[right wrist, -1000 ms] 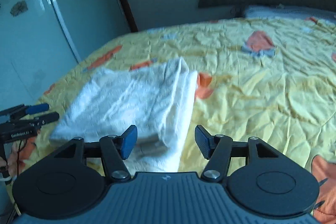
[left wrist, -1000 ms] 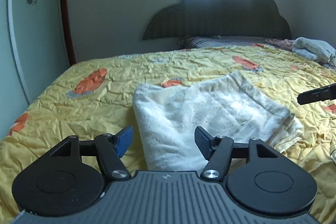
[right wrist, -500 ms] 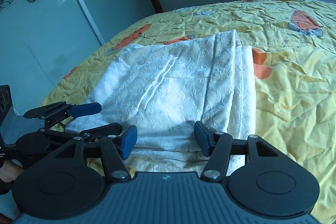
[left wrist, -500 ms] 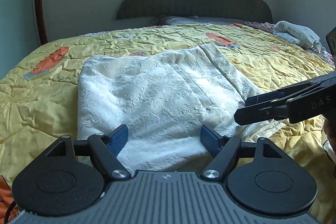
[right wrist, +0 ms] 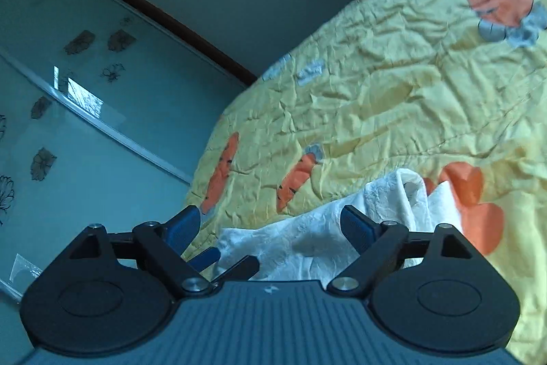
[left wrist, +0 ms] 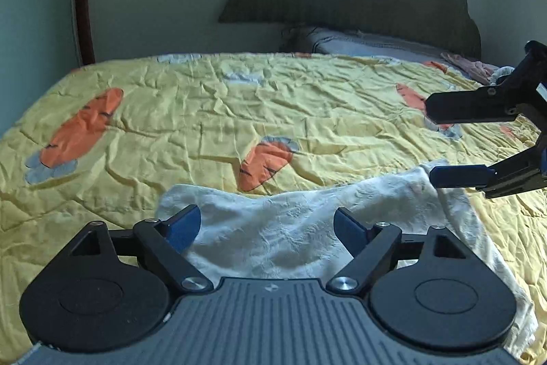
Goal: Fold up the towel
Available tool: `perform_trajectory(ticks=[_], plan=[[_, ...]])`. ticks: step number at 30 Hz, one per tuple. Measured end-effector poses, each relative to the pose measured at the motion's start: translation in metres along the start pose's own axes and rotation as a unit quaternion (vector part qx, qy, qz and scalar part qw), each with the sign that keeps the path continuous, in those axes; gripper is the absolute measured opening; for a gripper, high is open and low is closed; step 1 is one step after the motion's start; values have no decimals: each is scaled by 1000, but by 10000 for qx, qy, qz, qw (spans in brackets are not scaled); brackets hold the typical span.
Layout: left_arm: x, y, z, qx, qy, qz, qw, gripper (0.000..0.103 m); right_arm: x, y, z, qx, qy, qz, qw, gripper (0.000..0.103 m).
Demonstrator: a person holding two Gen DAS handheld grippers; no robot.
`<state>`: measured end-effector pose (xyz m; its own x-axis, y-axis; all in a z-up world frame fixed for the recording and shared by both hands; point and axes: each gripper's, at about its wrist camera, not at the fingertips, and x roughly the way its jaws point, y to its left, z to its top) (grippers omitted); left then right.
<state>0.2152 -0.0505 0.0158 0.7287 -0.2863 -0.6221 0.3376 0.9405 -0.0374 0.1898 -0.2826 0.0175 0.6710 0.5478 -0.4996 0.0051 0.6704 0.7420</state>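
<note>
Between both sets of jaws: towel (left wrist: 290, 228) far edge; left gripper (left wrist: 268, 226) and right gripper (right wrist: 273, 228) just opened wide, gripping nothing, staged to pinch corners.

My jaws have just been opening and now stand wide, 2 blue pads apart, right gripper (right wrist: 270, 224) tilted over the bed. The white towel (right wrist: 321, 238) lies bunched between and beyond them, untouched by either pad. The left gripper (right wrist: 227, 260) pokes in beside my left jaw, at the towel's edge.
</note>
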Motion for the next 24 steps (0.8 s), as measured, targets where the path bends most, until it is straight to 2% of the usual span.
perform_trajectory(ticks=[1, 2, 3, 5, 8, 10, 13, 15, 16, 17, 19, 21, 23, 24], plan=[[9, 1, 0, 2, 86, 57, 9999, 89, 10, -6, -1, -26, 130, -197, 9997, 89], [15, 4, -3, -53, 167, 60, 9998, 91, 15, -13, -4, -25, 187, -213, 9996, 87], [18, 9, -4, -177, 233, 4, 9996, 90, 11, -17, -9, -16, 47, -98, 9999, 86], [22, 16, -6, -309, 291, -97, 9991, 89, 4, -25, -18, 14, -91, -37, 10000, 76], [31, 15, -6, -235, 347, -86, 9991, 91, -1, -39, -25, 263, -304, 260, 9989, 75], [32, 8, -5, -72, 360, 47, 9993, 92, -3, -40, -23, 396, -356, 274, 9982, 74], [13, 6, -5, -93, 130, 276, 9995, 88, -22, -29, -28, 519, -304, 109, 9981, 76], [-19, 7, -9, -264, -111, 400, 9988, 89, -46, -19, -41, 396, -320, 353, 9981, 78], [-36, 7, -14, -298, -243, 302, 9988, 90, -57, -16, -49, 313, -390, 521, 9974, 78], [-53, 4, -20, -297, -383, 199, 9986, 90, -66, -15, -56, 263, -415, 652, 9967, 83], [-76, -9, -36, -53, -538, -42, 9985, 92, -70, -22, -68, 318, -281, 604, 9973, 88], [-76, -25, -52, 291, -322, -154, 9989, 92, -60, -44, -78, 536, -122, 325, 9980, 88], [-62, -33, -69, 405, 21, -85, 9991, 93, -64, -64, -85, 733, -389, 775, 9935, 85], [-56, -32, -79, 323, -30, -53, 9995, 92, -65, -69, -86, 838, -426, 856, 9919, 84]])
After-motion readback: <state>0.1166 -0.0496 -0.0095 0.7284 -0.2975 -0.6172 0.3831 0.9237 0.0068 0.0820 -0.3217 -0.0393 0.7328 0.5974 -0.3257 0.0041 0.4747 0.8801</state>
